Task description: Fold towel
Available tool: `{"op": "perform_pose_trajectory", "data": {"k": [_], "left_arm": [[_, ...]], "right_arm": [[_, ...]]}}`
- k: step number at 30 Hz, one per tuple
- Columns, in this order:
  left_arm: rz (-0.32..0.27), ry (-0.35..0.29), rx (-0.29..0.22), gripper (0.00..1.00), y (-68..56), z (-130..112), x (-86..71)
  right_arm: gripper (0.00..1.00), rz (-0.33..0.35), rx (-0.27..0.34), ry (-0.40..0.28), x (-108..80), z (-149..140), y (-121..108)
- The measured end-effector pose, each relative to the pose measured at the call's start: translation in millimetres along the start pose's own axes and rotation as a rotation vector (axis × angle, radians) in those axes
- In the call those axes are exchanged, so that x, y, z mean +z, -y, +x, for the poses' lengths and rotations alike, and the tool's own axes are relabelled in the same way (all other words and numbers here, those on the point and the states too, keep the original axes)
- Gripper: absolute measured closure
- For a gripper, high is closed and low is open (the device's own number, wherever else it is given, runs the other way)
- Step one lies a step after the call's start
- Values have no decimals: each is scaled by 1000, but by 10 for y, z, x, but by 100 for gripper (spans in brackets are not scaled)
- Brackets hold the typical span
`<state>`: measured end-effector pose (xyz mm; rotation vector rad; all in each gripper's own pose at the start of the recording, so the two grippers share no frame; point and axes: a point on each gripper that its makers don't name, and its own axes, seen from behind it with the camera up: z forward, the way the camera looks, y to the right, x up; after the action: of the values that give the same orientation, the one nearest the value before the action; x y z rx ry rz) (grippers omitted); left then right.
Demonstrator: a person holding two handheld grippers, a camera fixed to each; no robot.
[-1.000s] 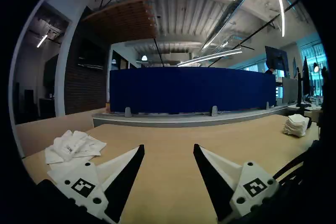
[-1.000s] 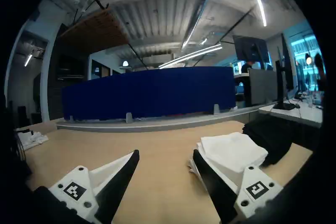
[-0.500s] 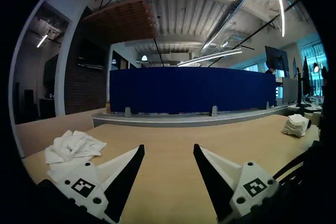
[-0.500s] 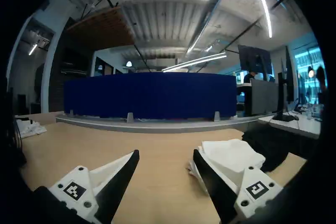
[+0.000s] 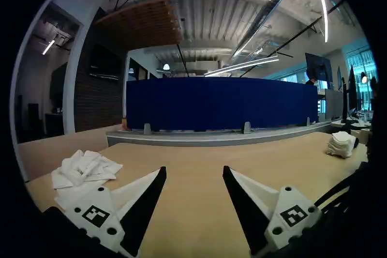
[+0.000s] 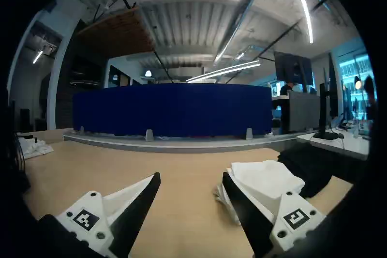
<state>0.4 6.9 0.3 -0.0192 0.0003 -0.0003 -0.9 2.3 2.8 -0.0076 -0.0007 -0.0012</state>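
Note:
A loose heap of crumpled white towels [image 5: 83, 171] lies on the wooden table [image 5: 203, 166], just left of my left gripper [image 5: 193, 173], which is open and holds nothing. The same heap [image 6: 35, 147] appears far to the left in the right gripper view. A stack of folded white towels [image 6: 267, 178] rests right behind the right finger of my right gripper [image 6: 190, 178], also open and empty. That stack [image 5: 341, 144] shows far to the right in the left gripper view.
A blue divider panel [image 5: 217, 103] on a grey rail runs across the table's far side. A black cloth or bag [image 6: 309, 166] lies just right of the folded stack. Monitors [image 6: 329, 93] stand on a desk to the right.
The right gripper view tilted slightly, so the folded stack sits a little lower and nearer the finger. The left gripper has stayed still.

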Motion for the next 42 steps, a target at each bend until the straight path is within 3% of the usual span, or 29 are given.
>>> {"op": "perform_pose_trajectory", "data": {"k": [42], "left_arm": [[0, 0, 0, 14, 7, 5, 6]], "right_arm": [[1, 0, 0, 0, -20, 5, 4]]}}
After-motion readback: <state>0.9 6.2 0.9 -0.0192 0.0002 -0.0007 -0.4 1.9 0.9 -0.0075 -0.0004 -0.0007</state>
